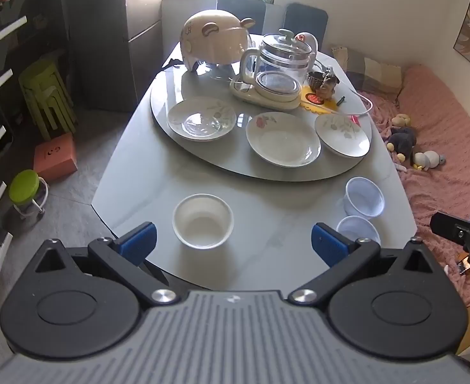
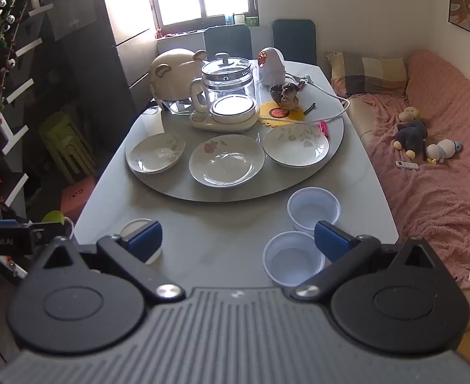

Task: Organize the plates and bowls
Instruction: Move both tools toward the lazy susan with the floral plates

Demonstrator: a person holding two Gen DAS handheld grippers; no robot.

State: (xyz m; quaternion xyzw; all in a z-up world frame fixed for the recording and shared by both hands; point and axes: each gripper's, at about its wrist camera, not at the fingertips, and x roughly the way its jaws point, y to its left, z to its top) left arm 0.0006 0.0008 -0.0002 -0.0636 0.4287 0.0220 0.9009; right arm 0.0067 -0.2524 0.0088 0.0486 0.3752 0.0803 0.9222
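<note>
Three white flowered plates lie in a row on the grey turntable [image 1: 203, 163]: a left plate [image 1: 201, 118] [image 2: 156, 153], a middle plate [image 1: 283, 142] [image 2: 226, 160], a right plate [image 1: 342, 134] [image 2: 295, 145]. A white bowl [image 1: 203, 220] [image 2: 139, 228] stands on the table's near part. Two clear plastic bowls stand at the near right, one farther [image 1: 363, 196] [image 2: 313, 208], one nearer [image 1: 358, 230] [image 2: 291, 257]. My left gripper [image 1: 233, 243] hovers open just in front of the white bowl. My right gripper [image 2: 238, 240] is open above the table's near edge, its right finger over the clear bowls.
A glass kettle on its base [image 1: 276, 64] [image 2: 225, 96], a cream helmet [image 1: 212, 40], a small figurine [image 2: 287, 94] and a cord sit at the turntable's back. A pink-covered sofa [image 2: 433, 176] with soft toys runs along the right. Green stools [image 1: 48, 96] stand left.
</note>
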